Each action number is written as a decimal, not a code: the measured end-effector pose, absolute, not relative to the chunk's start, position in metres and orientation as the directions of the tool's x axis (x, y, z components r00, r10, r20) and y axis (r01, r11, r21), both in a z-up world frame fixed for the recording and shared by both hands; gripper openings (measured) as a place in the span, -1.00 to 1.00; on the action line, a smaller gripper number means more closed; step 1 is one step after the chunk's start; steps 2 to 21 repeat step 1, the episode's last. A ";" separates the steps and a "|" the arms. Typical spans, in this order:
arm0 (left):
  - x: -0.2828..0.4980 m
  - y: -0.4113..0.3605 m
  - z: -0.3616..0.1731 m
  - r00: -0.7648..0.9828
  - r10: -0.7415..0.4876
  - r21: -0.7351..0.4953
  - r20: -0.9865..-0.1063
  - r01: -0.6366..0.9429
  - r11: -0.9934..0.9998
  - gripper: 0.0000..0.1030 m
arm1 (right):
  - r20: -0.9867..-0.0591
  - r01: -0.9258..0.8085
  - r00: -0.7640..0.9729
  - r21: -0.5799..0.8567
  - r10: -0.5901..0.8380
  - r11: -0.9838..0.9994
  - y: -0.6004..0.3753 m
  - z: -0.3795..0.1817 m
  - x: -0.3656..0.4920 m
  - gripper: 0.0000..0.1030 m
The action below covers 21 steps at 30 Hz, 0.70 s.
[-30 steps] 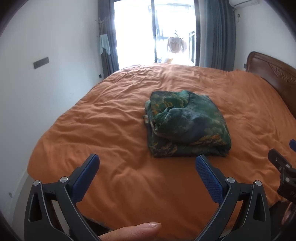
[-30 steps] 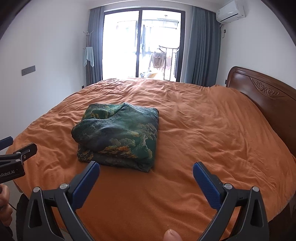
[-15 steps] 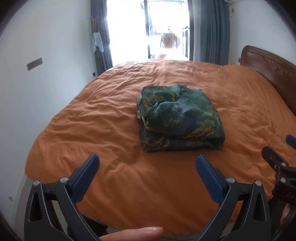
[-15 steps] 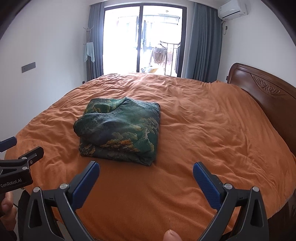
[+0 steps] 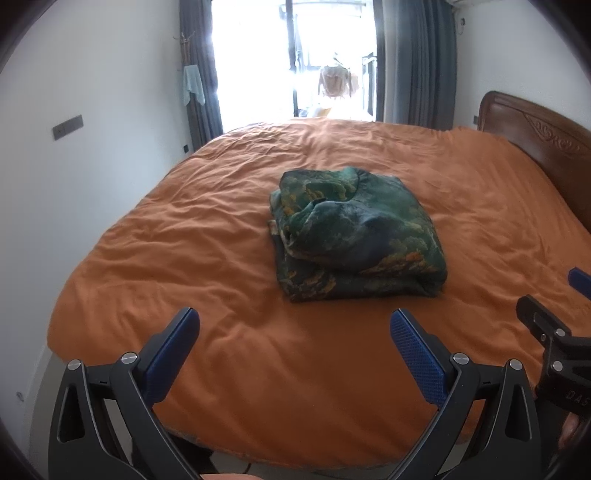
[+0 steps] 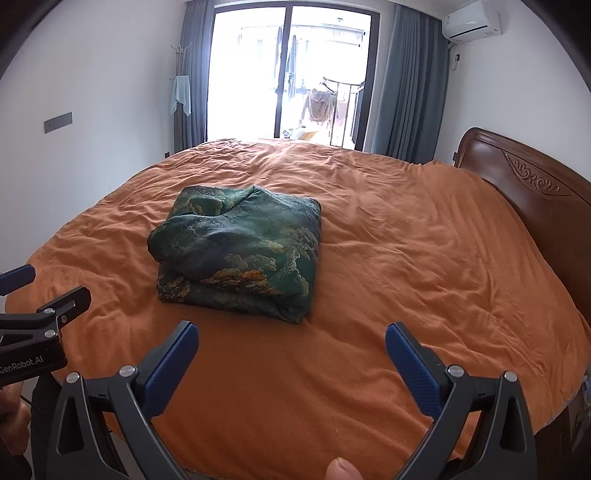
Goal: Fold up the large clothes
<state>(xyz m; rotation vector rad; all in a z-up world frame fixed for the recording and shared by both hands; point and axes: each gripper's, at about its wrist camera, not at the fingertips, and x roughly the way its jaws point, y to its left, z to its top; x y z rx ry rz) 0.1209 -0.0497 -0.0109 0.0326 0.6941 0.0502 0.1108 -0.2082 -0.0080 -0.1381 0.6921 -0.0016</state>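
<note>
A dark green patterned garment [image 5: 354,236] lies folded into a thick bundle in the middle of the orange bed [image 5: 221,229]; it also shows in the right wrist view [image 6: 240,251]. My left gripper [image 5: 295,332] is open and empty, held above the bed's near edge, well short of the bundle. My right gripper [image 6: 291,343] is open and empty too, likewise back from the bundle. Each gripper shows at the edge of the other's view: the right one [image 5: 554,332] and the left one [image 6: 37,295].
A carved wooden headboard [image 6: 524,192] runs along the right side of the bed. White walls stand to the left, close to the bed. A glass balcony door with grey curtains [image 6: 288,74] is at the far end. An air conditioner [image 6: 472,22] hangs top right.
Both grippers have drawn back and risen a little from the bed; the bundle looks smaller and farther. The garment has not moved. Both grippers stayed open.
</note>
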 end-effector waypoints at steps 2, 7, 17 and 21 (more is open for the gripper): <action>0.120 -0.050 -0.010 0.770 0.059 0.051 -0.635 -0.035 0.998 0.99 | -0.634 -0.045 0.772 -0.126 -0.046 0.991 -0.208 -0.007 0.110 0.99; 0.120 -0.050 -0.010 0.770 0.059 0.051 -0.635 -0.035 0.998 0.99 | -0.634 -0.045 0.772 -0.126 -0.046 0.991 -0.208 -0.007 0.110 0.99; 0.120 -0.050 -0.010 0.770 0.059 0.051 -0.635 -0.035 0.998 0.99 | -0.634 -0.045 0.772 -0.126 -0.046 0.991 -0.208 -0.007 0.110 0.99; 0.120 -0.050 -0.010 0.770 0.059 0.051 -0.635 -0.035 0.998 0.99 | -0.634 -0.045 0.772 -0.126 -0.046 0.991 -0.208 -0.007 0.110 0.99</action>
